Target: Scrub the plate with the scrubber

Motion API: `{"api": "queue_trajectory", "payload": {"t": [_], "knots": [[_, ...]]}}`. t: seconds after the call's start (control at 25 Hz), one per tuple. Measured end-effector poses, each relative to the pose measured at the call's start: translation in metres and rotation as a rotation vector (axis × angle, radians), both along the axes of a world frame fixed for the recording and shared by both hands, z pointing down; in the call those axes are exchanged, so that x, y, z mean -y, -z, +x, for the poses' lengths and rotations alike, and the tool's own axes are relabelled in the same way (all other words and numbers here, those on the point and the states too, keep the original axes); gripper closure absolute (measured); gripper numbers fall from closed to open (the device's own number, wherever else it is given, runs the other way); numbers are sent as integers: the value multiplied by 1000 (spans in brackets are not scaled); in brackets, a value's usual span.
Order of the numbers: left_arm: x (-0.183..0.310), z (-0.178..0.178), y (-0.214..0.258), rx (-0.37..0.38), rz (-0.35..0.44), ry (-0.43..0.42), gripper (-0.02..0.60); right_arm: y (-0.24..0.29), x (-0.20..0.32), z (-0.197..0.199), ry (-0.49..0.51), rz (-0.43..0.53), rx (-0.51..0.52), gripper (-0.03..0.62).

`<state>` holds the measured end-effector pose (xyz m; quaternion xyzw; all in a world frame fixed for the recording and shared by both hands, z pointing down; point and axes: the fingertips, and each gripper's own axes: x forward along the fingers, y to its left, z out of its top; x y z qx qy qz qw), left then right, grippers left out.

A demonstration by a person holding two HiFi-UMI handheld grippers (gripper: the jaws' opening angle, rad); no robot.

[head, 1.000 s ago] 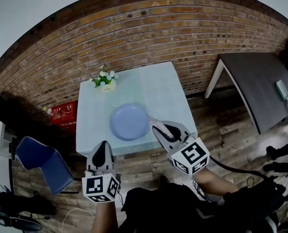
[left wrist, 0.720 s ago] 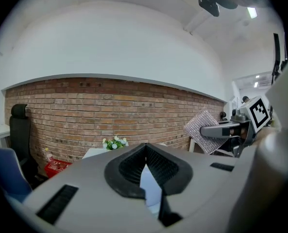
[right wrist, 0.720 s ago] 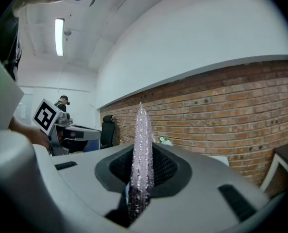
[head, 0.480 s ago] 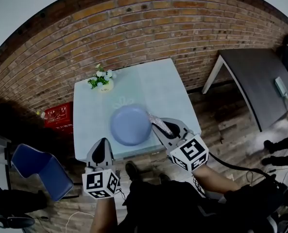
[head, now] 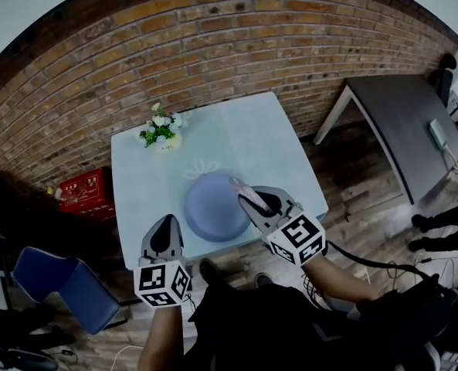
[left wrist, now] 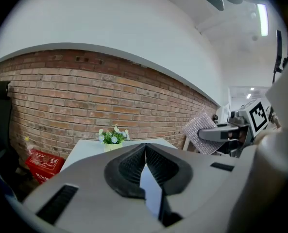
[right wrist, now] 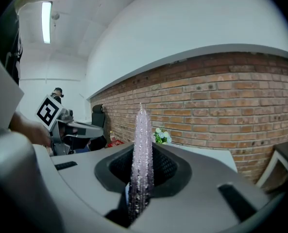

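Note:
A blue plate [head: 213, 205] lies near the front edge of the pale table [head: 252, 137]. My right gripper [head: 253, 203] is shut on a glittery pink scrubber [head: 242, 189] that stands edge-on between its jaws [right wrist: 142, 159]; in the head view its tip hangs over the plate's right rim. My left gripper [head: 164, 230] is shut with nothing in it [left wrist: 144, 152], at the table's front edge, left of the plate. The left gripper view shows the scrubber [left wrist: 201, 133] off to the right.
A small pot of white flowers [head: 162, 132] stands at the table's far left. A brick wall [head: 213, 52] runs behind. A dark table [head: 402, 122] is at the right, a blue chair [head: 55, 280] at the lower left, a red box [head: 86, 190] on the floor.
Both grippers have moved forward toward the table. The scrubber's tip now reaches over the plate's right rim; the left gripper has come up to the front edge.

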<state>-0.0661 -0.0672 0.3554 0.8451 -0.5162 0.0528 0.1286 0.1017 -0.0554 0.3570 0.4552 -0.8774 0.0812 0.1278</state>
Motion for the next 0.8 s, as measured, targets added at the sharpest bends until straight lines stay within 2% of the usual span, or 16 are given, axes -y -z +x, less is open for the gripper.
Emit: {"api": "queue_trajectory", "payload": {"t": [0.44, 0.8], "knots": [[44, -27, -39, -23, -80, -104, 569, -50, 32, -34, -39, -126, -88, 533], [56, -31, -93, 13, -186, -225, 569, -107, 48, -61, -22, -259, -152, 533]]}}
